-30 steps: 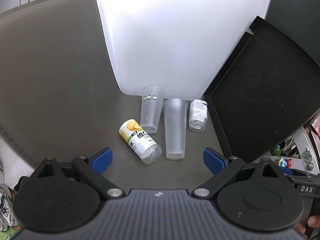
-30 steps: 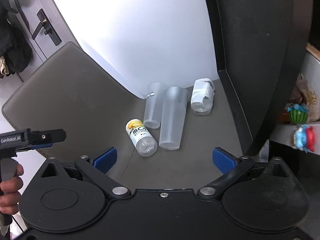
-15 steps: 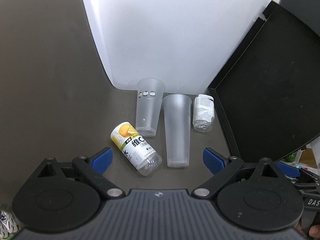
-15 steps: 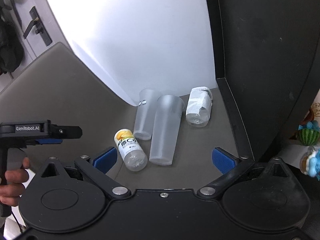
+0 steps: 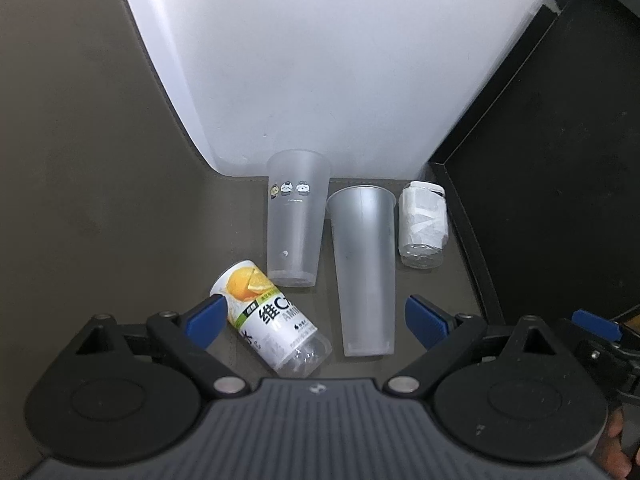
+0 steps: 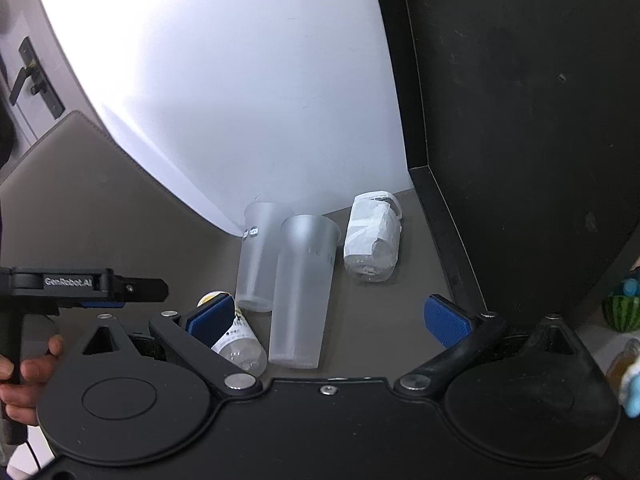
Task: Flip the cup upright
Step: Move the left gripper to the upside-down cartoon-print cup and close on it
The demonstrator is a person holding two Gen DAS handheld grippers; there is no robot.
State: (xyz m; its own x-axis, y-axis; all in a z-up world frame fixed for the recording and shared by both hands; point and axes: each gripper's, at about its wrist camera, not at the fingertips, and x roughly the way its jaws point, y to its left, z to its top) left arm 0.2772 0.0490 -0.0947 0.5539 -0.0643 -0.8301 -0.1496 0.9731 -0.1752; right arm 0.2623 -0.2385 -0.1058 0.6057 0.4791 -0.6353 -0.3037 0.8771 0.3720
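Two frosted plastic cups lie on their sides on the dark grey table, bases toward me. The tall plain cup (image 5: 366, 272) (image 6: 302, 292) lies right of the shorter cup with small cartoon faces (image 5: 296, 216) (image 6: 256, 256). My left gripper (image 5: 316, 316) is open and empty, its blue pads either side of the tall cup's base and an orange-labelled bottle (image 5: 272, 320). My right gripper (image 6: 328, 318) is open and empty, just short of the tall cup's base.
The orange-labelled bottle also lies by my right gripper's left pad (image 6: 236, 344). A paper-wrapped jar (image 5: 423, 224) (image 6: 372, 244) lies right of the cups. A black panel (image 5: 560, 184) (image 6: 520, 140) stands on the right, a white wall (image 5: 320, 60) behind. The left gripper's body (image 6: 80, 284) shows at far left.
Both grippers have moved forward and lower toward the cups, which now look larger and nearer. The cups, bottle and jar have not moved.
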